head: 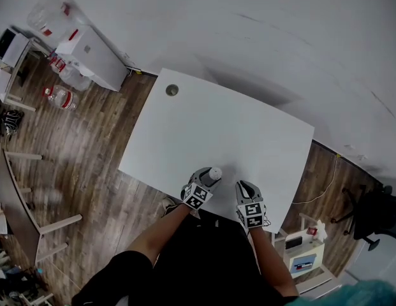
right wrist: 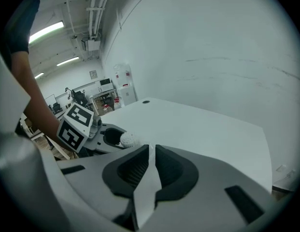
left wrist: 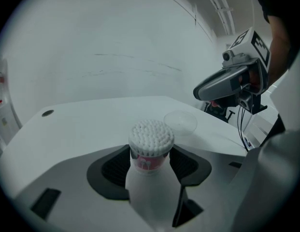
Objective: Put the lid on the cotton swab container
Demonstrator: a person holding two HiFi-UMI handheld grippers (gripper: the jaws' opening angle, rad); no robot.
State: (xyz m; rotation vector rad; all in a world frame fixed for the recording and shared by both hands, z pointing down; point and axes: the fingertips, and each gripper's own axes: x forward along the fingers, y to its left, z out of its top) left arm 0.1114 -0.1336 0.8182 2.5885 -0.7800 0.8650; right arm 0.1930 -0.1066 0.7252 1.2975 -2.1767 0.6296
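The cotton swab container (left wrist: 150, 146) is a small clear cup with a red label, packed with white swabs. It stands upright near the front edge of the white table (head: 217, 126). My left gripper (left wrist: 150, 153) is open around it, its black pads close beside the cup's walls with no squeeze visible. In the head view the container (head: 214, 173) sits at the left gripper's (head: 209, 179) tips. The clear round lid (left wrist: 180, 121) lies flat on the table just behind the container. My right gripper (right wrist: 150, 151) is shut and empty, hovering right of the container (right wrist: 129, 139).
A round cable hole (head: 172, 90) sits at the table's far left corner. On the wooden floor are a white cabinet (head: 92, 57) and water bottles (head: 60, 97) at the left. A black chair (head: 373, 217) and a small shelf (head: 303, 250) stand at the right.
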